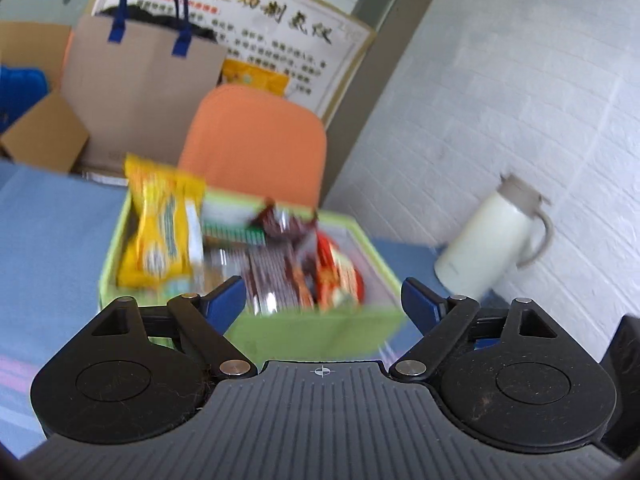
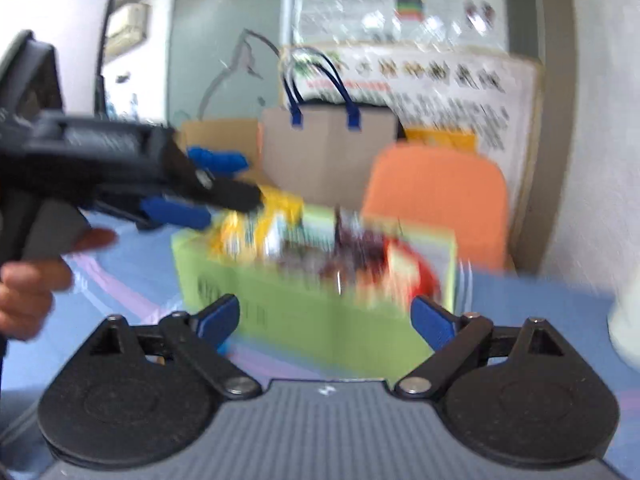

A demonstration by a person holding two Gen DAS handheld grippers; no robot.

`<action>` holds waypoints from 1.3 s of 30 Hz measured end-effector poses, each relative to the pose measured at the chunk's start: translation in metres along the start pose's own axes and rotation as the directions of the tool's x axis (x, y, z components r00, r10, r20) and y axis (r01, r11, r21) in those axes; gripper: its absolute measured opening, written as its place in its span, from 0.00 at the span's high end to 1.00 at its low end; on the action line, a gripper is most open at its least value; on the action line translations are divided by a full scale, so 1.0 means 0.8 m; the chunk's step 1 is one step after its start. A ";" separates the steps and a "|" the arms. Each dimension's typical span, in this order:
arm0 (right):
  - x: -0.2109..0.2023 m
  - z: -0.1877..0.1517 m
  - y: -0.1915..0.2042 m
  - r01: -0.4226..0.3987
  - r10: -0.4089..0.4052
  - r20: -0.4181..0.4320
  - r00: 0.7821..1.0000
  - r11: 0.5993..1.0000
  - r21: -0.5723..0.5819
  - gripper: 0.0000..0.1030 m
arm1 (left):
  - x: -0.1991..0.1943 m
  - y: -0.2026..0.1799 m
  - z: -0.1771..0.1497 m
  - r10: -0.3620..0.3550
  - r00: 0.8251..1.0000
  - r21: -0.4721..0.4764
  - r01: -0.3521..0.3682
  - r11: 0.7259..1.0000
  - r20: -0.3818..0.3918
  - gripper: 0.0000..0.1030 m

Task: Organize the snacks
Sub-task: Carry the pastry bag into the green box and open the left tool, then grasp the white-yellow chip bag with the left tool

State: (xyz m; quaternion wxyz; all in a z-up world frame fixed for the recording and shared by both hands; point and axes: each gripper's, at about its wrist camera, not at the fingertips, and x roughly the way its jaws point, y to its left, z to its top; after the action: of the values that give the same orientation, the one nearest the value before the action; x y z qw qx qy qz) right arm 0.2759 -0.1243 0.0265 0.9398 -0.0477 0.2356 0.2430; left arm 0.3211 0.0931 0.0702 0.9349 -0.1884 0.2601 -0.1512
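Note:
A light green box (image 1: pixel 320 330) stands on the blue tablecloth and holds several snack packs: a yellow pack (image 1: pixel 162 226) upright at its left, brown packs (image 1: pixel 280 268) in the middle, a red-orange pack (image 1: pixel 340 270) at the right. My left gripper (image 1: pixel 323 300) is open and empty just in front of the box. In the blurred right wrist view the same box (image 2: pixel 312 312) lies ahead of my right gripper (image 2: pixel 326 320), which is open and empty. The left gripper (image 2: pixel 192 200) shows there at the left, above the box's left end.
An orange chair back (image 1: pixel 260 140) stands behind the box. A brown paper bag with blue handles (image 1: pixel 140 72) and cardboard boxes (image 1: pixel 44 132) are behind at the left. A white thermos jug (image 1: pixel 492 240) stands at the right by the white wall.

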 end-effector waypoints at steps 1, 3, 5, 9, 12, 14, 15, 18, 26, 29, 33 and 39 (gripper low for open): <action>0.002 -0.016 -0.003 -0.002 0.003 -0.036 0.999 0.999 0.041 0.10 | 0.003 -0.003 -0.011 -0.008 1.000 0.000 0.008 1.000 -0.027 0.28; 0.010 -0.041 -0.009 -0.015 0.027 -0.097 0.995 0.993 0.118 0.10 | 0.015 -0.010 -0.035 -0.019 0.995 0.005 0.020 1.000 -0.097 0.28; 0.024 -0.048 -0.011 -0.019 0.037 -0.131 0.991 0.990 0.138 0.11 | 0.044 -0.018 -0.046 -0.016 0.982 0.007 0.018 1.000 -0.187 0.33; 0.048 -0.042 -0.012 -0.026 0.045 -0.186 0.982 0.994 0.103 0.11 | 0.104 -0.034 -0.047 -0.061 0.945 0.005 0.066 0.998 -0.322 0.43; 0.063 -0.039 -0.007 -0.061 0.073 -0.227 0.971 0.996 0.059 0.10 | 0.140 -0.042 -0.050 -0.031 0.911 0.025 0.045 0.999 -0.411 0.66; 0.060 -0.039 0.003 -0.083 0.088 -0.234 0.968 0.996 0.028 0.10 | 0.148 -0.045 -0.058 -0.023 0.894 0.035 0.044 0.998 -0.448 0.77; 0.056 -0.041 0.007 -0.091 0.090 -0.229 0.969 0.996 0.009 0.11 | 0.145 -0.045 -0.062 -0.028 0.890 0.030 0.047 0.998 -0.456 0.79; 0.035 -0.051 0.022 -0.128 0.127 -0.229 0.965 0.992 0.009 0.11 | 0.118 -0.048 -0.077 -0.024 0.888 0.029 0.042 0.999 -0.459 0.85; -0.044 -0.104 0.099 -0.101 0.090 -0.210 0.974 0.994 -0.039 0.10 | 0.013 -0.069 -0.148 0.058 0.908 0.068 -0.032 0.997 -0.415 0.83; -0.054 -0.116 0.119 -0.050 0.036 -0.195 0.980 0.997 -0.063 0.10 | -0.009 -0.077 -0.165 0.057 0.918 0.073 -0.031 0.997 -0.392 0.78; -0.061 -0.120 0.120 -0.030 0.027 -0.183 0.983 0.999 -0.014 0.10 | -0.018 -0.084 -0.175 0.080 0.928 0.085 -0.053 0.995 -0.364 0.71; -0.062 -0.119 0.126 -0.019 0.010 -0.202 0.979 0.999 -0.045 0.11 | -0.022 -0.088 -0.179 0.099 0.930 0.105 -0.066 0.992 -0.355 0.65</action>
State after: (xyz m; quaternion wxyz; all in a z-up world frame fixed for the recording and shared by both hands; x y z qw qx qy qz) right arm 0.1494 -0.0766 -0.0319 0.9079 -0.0924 0.3242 0.2491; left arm 0.2161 -0.0019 -0.0052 0.8846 -0.1038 0.4272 -0.1554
